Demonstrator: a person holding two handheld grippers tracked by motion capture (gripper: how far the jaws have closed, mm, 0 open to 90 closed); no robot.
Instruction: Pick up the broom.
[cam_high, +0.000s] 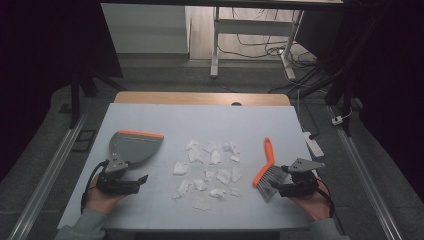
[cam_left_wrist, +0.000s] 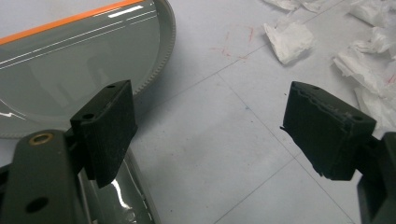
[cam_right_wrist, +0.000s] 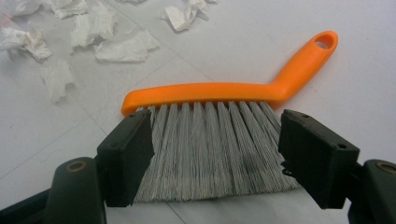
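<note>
Here the right claw (cam_right_wrist: 215, 154) (spread wide) lies level over the brush (cam_right_wrist: 219, 140).

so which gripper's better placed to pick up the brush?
Right. The right gripper sits at the brush, its open jaws flanking the grey bristles in the right gripper view. The left gripper is across the paper scraps, beside the dustpan.

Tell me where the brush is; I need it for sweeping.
In the high view the brush lies flat on the table's right side, between the paper scraps and the right gripper, bristles toward that gripper.
</note>
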